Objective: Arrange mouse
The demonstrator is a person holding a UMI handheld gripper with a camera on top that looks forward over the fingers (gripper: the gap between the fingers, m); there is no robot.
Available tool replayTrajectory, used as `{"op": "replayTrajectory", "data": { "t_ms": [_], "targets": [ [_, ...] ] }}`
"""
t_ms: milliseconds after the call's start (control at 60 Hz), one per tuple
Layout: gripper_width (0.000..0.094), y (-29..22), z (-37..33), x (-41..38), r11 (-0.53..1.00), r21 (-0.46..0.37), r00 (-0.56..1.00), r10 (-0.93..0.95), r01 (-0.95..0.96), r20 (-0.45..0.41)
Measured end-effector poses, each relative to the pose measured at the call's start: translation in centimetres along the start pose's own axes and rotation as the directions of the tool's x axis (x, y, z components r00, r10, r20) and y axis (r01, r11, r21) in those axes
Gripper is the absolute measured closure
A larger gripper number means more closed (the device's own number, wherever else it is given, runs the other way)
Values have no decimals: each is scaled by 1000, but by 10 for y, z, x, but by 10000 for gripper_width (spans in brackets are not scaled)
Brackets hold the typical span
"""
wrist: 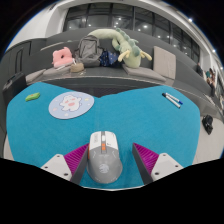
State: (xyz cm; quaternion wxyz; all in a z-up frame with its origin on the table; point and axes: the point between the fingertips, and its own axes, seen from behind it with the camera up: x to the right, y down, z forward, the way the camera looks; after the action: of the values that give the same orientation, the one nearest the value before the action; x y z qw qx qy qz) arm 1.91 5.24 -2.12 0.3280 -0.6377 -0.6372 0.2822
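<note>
Gripper view: mouse [103, 158] between parted fingers [71, 160].

The two-fingered claw [107, 163] with magenta inner pads [72, 159] reaches forward low, fingers spread apart, gaps showing inside each pad.

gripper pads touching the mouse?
Cannot tell. In the gripper view the mouse sits between the gripper pads on the blue mat; neither contact nor gap shows plainly.

Grey-white mouse [103, 158]; teal mat [140, 115]
</note>
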Motion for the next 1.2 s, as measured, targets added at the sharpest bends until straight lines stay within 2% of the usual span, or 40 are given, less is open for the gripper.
{"op": "replayTrajectory", "data": {
  "t_ms": [50, 117, 217, 283, 333, 417, 517, 650, 733, 850, 983, 1067, 1133, 1200],
  "targets": [
    [93, -2, 2, 0, 1000, 2, 1000, 2, -2, 0],
    [471, 0, 3, -7, 1000, -8, 1000, 11, -11, 18],
    [506, 1, 5, -7, 1000, -27, 1000, -4, 4, -25],
    [530, -3, 4, -13, 997, -52, 999, 48, -48, -9],
    [531, -18, 1, -15, 996, -53, 997, 73, -74, -13],
    [532, -74, 2, -27, 996, 16, 996, 89, -89, 2],
    [533, -135, 13, -65, 984, 41, 985, 169, -171, 42],
    [531, -193, 47, -120, 988, 83, 990, 127, -131, 56],
    [532, -193, 81, -151, 992, 56, 992, 109, -113, 69],
    [525, -167, 120, -168, 996, -19, 995, 93, -93, 32],
    [510, -141, 137, -164, 989, -85, 992, 121, -122, -25],
    [479, -125, 140, -162, 986, -107, 991, 129, -131, -27],
    [400, -128, 141, -164, 988, -89, 992, 124, -125, -16],
    [182, -129, 138, -163, 992, -87, 996, 87, -88, -20]
  ]
}}
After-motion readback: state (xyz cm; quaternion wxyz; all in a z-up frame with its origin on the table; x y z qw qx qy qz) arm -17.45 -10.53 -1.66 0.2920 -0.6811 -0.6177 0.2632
